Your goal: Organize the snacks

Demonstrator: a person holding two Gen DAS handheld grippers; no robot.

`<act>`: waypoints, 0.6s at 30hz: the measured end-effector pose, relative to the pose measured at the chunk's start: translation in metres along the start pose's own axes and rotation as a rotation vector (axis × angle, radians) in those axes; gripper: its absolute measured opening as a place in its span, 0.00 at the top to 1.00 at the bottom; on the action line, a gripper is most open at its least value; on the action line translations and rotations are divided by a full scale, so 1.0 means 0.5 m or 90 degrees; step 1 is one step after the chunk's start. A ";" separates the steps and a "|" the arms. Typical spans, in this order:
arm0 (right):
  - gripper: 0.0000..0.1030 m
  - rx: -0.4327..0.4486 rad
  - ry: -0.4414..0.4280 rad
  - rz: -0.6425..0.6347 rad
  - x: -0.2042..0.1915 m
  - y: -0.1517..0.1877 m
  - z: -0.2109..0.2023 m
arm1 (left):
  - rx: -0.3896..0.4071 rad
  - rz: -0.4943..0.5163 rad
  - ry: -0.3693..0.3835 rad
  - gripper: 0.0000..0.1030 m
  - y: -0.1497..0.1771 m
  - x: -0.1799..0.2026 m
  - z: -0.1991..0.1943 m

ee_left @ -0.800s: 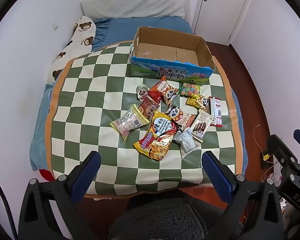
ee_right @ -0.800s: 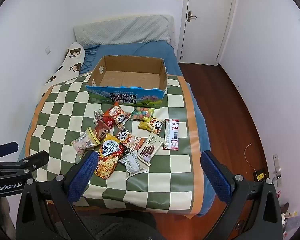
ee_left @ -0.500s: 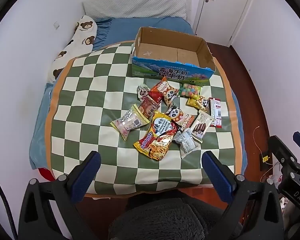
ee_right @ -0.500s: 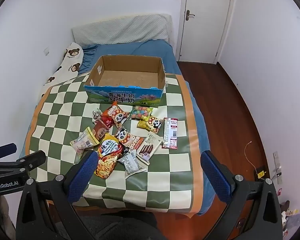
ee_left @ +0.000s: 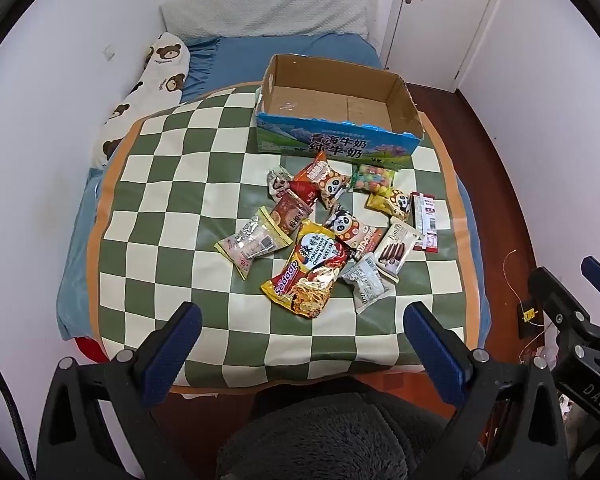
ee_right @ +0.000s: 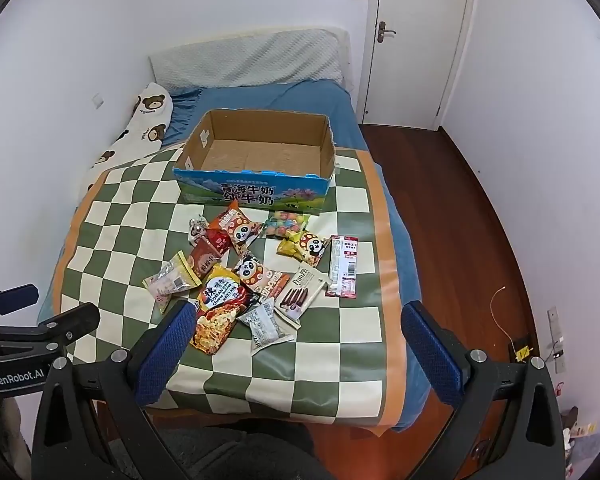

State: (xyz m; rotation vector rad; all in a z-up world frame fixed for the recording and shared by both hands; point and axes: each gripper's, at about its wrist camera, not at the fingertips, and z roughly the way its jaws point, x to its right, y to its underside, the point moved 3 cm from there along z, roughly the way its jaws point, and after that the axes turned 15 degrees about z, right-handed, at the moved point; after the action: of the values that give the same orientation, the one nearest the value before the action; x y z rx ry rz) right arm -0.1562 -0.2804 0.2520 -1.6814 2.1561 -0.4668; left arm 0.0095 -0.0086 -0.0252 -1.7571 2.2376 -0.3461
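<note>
Well ahead of both tongs, the snacks lie in a loose heap on the checked mat over the bed. Both the left tongs and right tongs gape wide, holding nothing, short of the mat's near edge. Nearest them lies the noodle packet, overlapping a panda packet just beyond. Farther on stands the cardboard box, open-topped. A bear-print pillow lies far left, a door beyond.

Green-cream checked mat; blue-printed brown box; blue sheet.
</note>
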 end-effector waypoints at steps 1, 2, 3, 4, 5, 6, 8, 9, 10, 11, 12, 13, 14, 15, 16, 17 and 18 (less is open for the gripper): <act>0.00 -0.001 -0.001 0.001 0.000 0.002 -0.002 | 0.000 0.001 -0.001 0.00 -0.003 0.006 -0.003; 0.00 -0.001 -0.001 0.002 0.000 0.005 -0.004 | 0.000 0.002 0.000 0.00 -0.004 0.011 -0.004; 0.00 0.000 -0.001 0.001 -0.001 0.007 -0.006 | 0.001 0.001 0.001 0.00 -0.003 0.018 -0.005; 0.00 -0.001 -0.001 0.001 -0.001 0.010 -0.009 | 0.002 0.000 0.002 0.00 -0.002 0.023 -0.007; 0.00 0.000 -0.001 0.001 -0.002 0.012 -0.012 | 0.001 0.000 0.002 0.00 -0.002 0.025 -0.007; 0.00 -0.002 -0.001 0.002 -0.007 -0.005 -0.008 | 0.002 -0.001 0.002 0.00 -0.003 0.026 -0.008; 0.00 -0.002 -0.001 0.001 -0.006 -0.007 -0.007 | 0.005 -0.001 0.002 0.00 -0.002 0.027 -0.007; 0.00 -0.002 -0.001 0.000 -0.006 -0.006 -0.008 | 0.004 0.000 0.002 0.00 -0.002 0.026 -0.006; 0.00 -0.002 -0.001 -0.001 -0.006 -0.005 -0.008 | 0.004 0.000 0.004 0.00 -0.003 0.025 -0.006; 0.00 -0.001 -0.002 -0.001 -0.006 -0.004 -0.009 | 0.005 0.001 0.004 0.00 -0.004 0.026 -0.005; 0.00 -0.001 -0.002 -0.002 -0.006 -0.004 -0.010 | 0.004 0.001 0.004 0.00 -0.004 0.026 -0.004; 0.00 -0.001 -0.002 -0.003 -0.007 -0.003 -0.010 | 0.005 -0.001 0.005 0.00 -0.003 0.025 -0.005; 0.00 -0.001 -0.001 -0.004 -0.007 -0.002 -0.011 | 0.004 -0.003 0.006 0.00 -0.003 0.026 -0.004; 0.00 -0.001 -0.001 -0.005 -0.007 -0.002 -0.011 | 0.004 -0.003 0.006 0.00 -0.003 0.026 -0.004; 0.00 -0.002 -0.002 -0.004 -0.007 -0.001 -0.011 | 0.005 -0.003 0.005 0.00 -0.003 0.026 -0.004; 0.00 -0.004 -0.002 0.001 0.000 -0.012 -0.005 | 0.005 -0.004 0.007 0.00 -0.001 0.024 -0.005; 0.00 -0.003 -0.002 0.003 0.001 -0.014 -0.005 | 0.005 -0.005 0.007 0.00 -0.001 0.025 -0.005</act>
State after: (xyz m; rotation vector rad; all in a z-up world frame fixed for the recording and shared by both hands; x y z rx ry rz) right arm -0.1517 -0.2825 0.2574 -1.6775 2.1594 -0.4582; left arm 0.0064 -0.0207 -0.0233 -1.7645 2.2338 -0.3669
